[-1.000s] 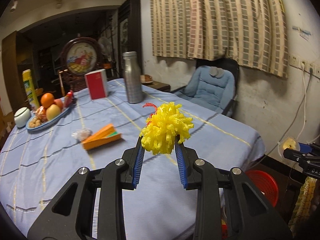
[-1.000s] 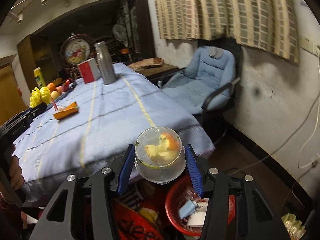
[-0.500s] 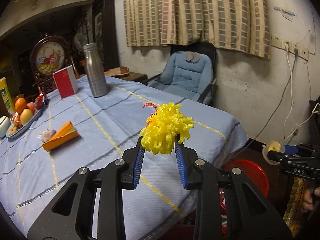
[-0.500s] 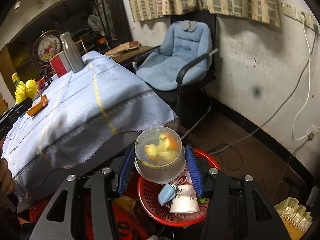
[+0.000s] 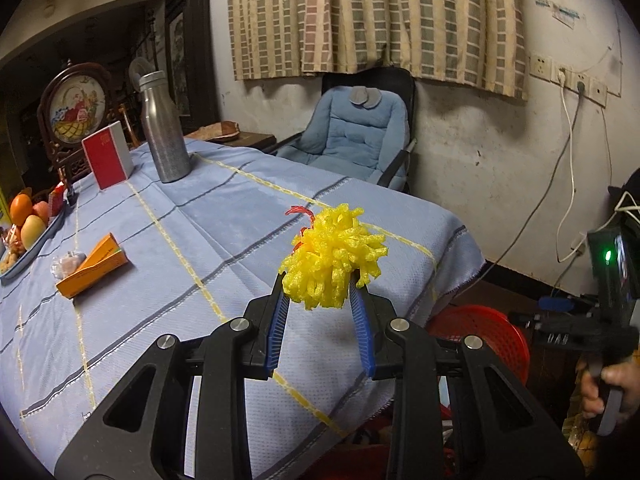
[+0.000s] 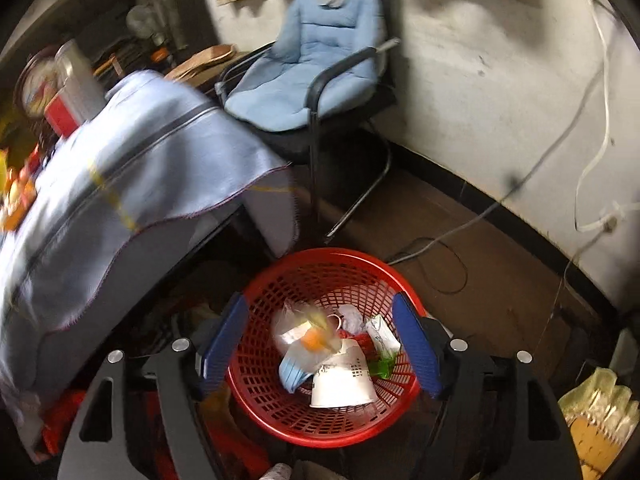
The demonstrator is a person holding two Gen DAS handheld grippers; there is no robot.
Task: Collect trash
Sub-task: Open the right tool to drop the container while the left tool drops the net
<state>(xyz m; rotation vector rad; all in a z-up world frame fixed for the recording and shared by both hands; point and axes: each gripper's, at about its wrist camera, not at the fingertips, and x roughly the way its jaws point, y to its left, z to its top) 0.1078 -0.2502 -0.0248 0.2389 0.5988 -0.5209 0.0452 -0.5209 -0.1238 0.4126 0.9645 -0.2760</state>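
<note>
The left tool [image 5: 319, 300] gripped a yellow foam-net wad [image 5: 333, 258] — the right tool [image 6: 320, 340] gaped wide over the red plastic basket [image 6: 256, 408].

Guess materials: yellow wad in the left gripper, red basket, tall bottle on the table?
Yellow wad: likely foam fruit netting; matte, puffy loops. Red basket: moulded plastic, glossy lattice wall. Bottle: apparently metal, brushed grey sheen, speckled lower half.
</note>
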